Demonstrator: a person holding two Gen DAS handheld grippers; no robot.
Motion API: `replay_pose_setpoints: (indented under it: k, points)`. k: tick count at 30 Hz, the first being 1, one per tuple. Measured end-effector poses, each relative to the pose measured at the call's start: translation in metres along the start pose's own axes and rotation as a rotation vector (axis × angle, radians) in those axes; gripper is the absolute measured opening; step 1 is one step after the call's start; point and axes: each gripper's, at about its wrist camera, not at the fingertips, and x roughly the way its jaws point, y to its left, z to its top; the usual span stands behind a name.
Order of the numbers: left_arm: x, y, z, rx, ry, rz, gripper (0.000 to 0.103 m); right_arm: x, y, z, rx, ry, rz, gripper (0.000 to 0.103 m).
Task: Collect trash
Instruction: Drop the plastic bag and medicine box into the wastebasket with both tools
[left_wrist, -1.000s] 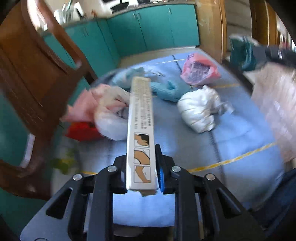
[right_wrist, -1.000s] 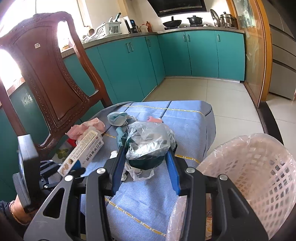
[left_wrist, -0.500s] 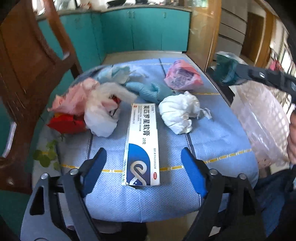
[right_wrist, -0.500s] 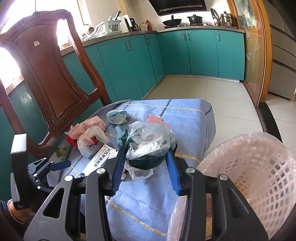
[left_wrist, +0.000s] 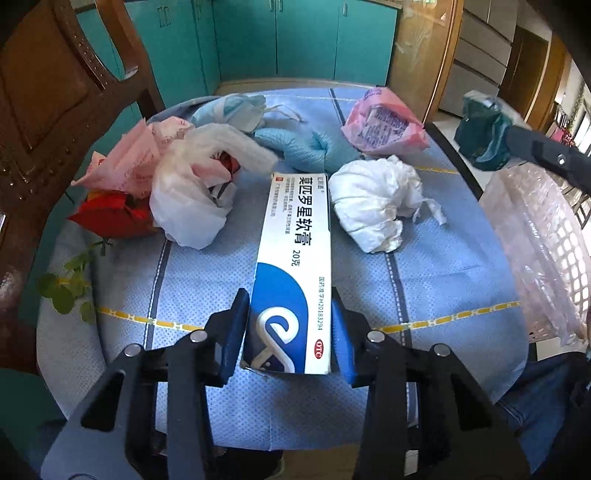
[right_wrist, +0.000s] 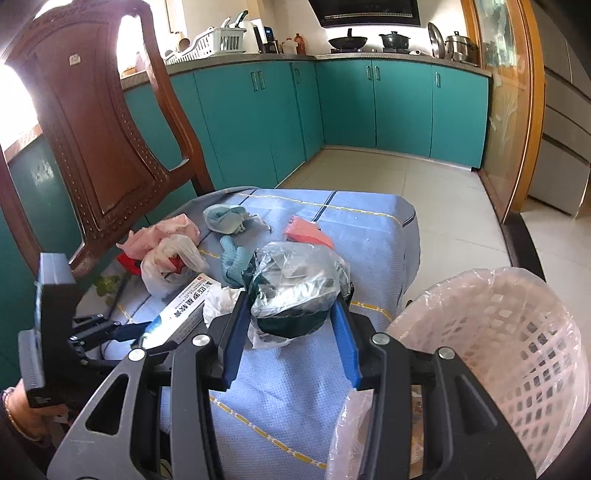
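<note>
A white and blue medicine box (left_wrist: 295, 266) lies flat on the blue cloth (left_wrist: 443, 288). My left gripper (left_wrist: 290, 328) is shut on the near end of the box, with its blue pads against both sides. The box also shows in the right wrist view (right_wrist: 186, 306). My right gripper (right_wrist: 291, 325) is shut on a dark green bundle in clear plastic (right_wrist: 295, 291) and holds it above the cloth, left of the white basket (right_wrist: 517, 354). The bundle shows at the right edge of the left wrist view (left_wrist: 480, 136).
On the cloth lie a white crumpled wad (left_wrist: 376, 206), a pink bag (left_wrist: 384, 125), a blue glove (left_wrist: 303, 151), a white plastic bag (left_wrist: 192, 195), pink paper (left_wrist: 129, 162) and a red wrapper (left_wrist: 110, 214). A wooden chair (right_wrist: 92, 140) stands at the left. The lined basket (left_wrist: 543, 236) is at the right.
My left gripper let the box fall flat on the cloth, opened wide, then closed again on the box's sides. My right gripper has kept hold of the bundle and barely moved.
</note>
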Motion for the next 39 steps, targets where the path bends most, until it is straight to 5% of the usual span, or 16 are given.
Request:
replay_pose_setpoints:
  k: [16,23,28,32,37,39]
  points:
    - [-0.084,-0.005,0.004,0.035,-0.193,0.044,0.043,-0.010,0.004,-0.006,-0.024,-0.027,-0.017,0.044]
    - [-0.103,-0.026,0.016,0.064,-0.253,0.002,0.043,-0.064,-0.042,-0.021,0.110,-0.169,-0.060,0.044]
    - [-0.100,-0.057,0.023,0.113,-0.261,-0.055,0.043,-0.090,-0.090,-0.042,0.247,-0.204,-0.168,0.044]
    - [-0.095,-0.082,0.026,0.153,-0.258,-0.110,0.043,-0.093,-0.114,-0.056,0.303,-0.150,-0.269,0.044]
    - [-0.086,-0.114,0.034,0.192,-0.237,-0.180,0.043,-0.057,-0.136,-0.078,0.359,0.095,-0.328,0.046]
    - [-0.083,-0.129,0.040,0.211,-0.236,-0.205,0.043,-0.056,-0.147,-0.083,0.424,0.127,-0.329,0.050]
